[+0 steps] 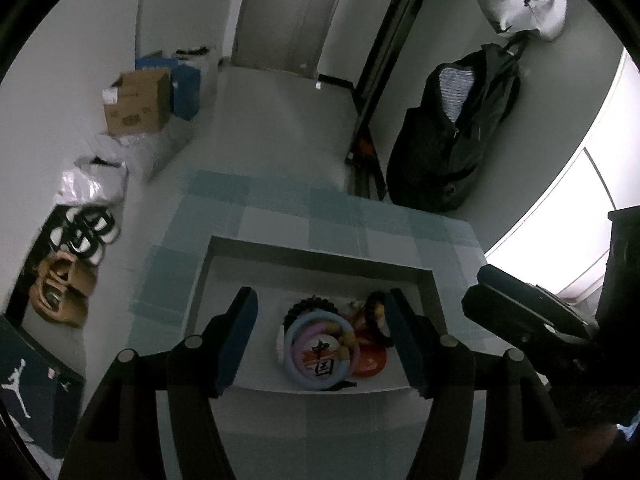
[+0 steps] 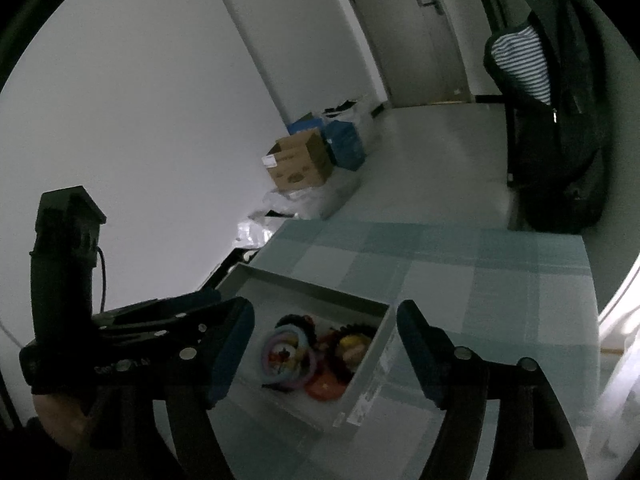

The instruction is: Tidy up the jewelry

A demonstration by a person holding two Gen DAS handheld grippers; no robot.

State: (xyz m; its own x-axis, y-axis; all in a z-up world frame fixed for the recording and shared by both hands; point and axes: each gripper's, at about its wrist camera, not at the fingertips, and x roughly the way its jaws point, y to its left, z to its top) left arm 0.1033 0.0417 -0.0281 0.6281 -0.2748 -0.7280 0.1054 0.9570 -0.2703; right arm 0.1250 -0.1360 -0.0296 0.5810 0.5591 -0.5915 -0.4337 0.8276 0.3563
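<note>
The left gripper [image 1: 322,334] hangs over the near part of the table [image 1: 256,220], its two blue-padded fingers [image 1: 240,336] spread wide with nothing between them, and framed in that gap is the shallow white box [image 1: 320,264] that holds the jewelry. The pieces lie bunched in the box's near right corner: a pale blue ring bracelet [image 1: 298,330] nested with a pink one, around a round badge [image 1: 322,356] printed with Chinese characters, a dark beaded bracelet [image 1: 310,305] behind them, an orange piece [image 1: 372,360] and more dark beads to the right. Bunching like this suggests they were dropped in loose, and the wide-spread fingers squared over the heap look ready to come down on one piece, likely a ring bracelet, since it lies uppermost. To the right, the right gripper [image 2: 324,346] is likewise agape and empty, held lower and off the box's right side, probably waiting its turn. The left wrist view looks almost straight down, so it gives the badge's print and how the rings overlap; the right wrist view is slanted and dimmer, blurring the pieces [image 2: 292,356], but it alone shows the box's right wall [image 2: 376,364], its height with a label on the outside, and the checked cloth running to the table's far edge.
</note>
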